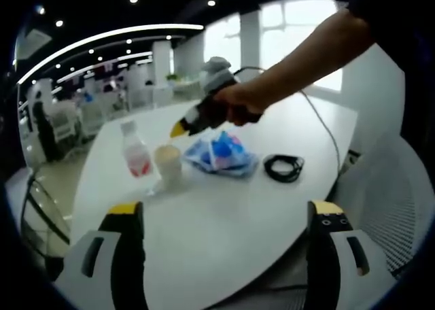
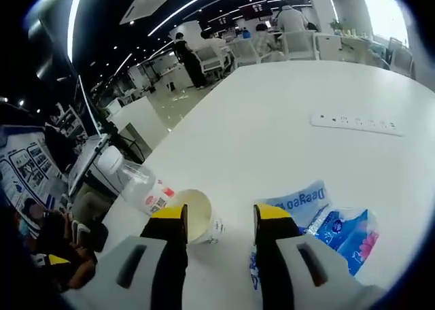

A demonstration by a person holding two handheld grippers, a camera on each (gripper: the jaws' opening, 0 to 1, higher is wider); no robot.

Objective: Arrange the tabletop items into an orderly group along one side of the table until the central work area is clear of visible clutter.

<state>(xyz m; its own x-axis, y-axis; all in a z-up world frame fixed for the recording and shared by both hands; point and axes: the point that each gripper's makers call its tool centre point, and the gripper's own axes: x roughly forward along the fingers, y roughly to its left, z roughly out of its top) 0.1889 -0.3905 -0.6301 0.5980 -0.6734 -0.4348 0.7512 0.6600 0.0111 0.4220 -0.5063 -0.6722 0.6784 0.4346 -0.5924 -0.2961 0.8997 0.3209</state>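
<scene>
One cream paper cup stands on the white table, between one clear plastic bottle with a red-and-white label and one blue-and-white plastic bag printed "Deegao". Right gripper hovers above the cup, jaws spread. Left gripper is likewise spread. One black coiled cable lies near the bag.

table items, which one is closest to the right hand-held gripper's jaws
The cup: the right hand-held gripper has it just past and between its jaw tips. The bottle lies off to one side, the blue packet to the other.
</scene>
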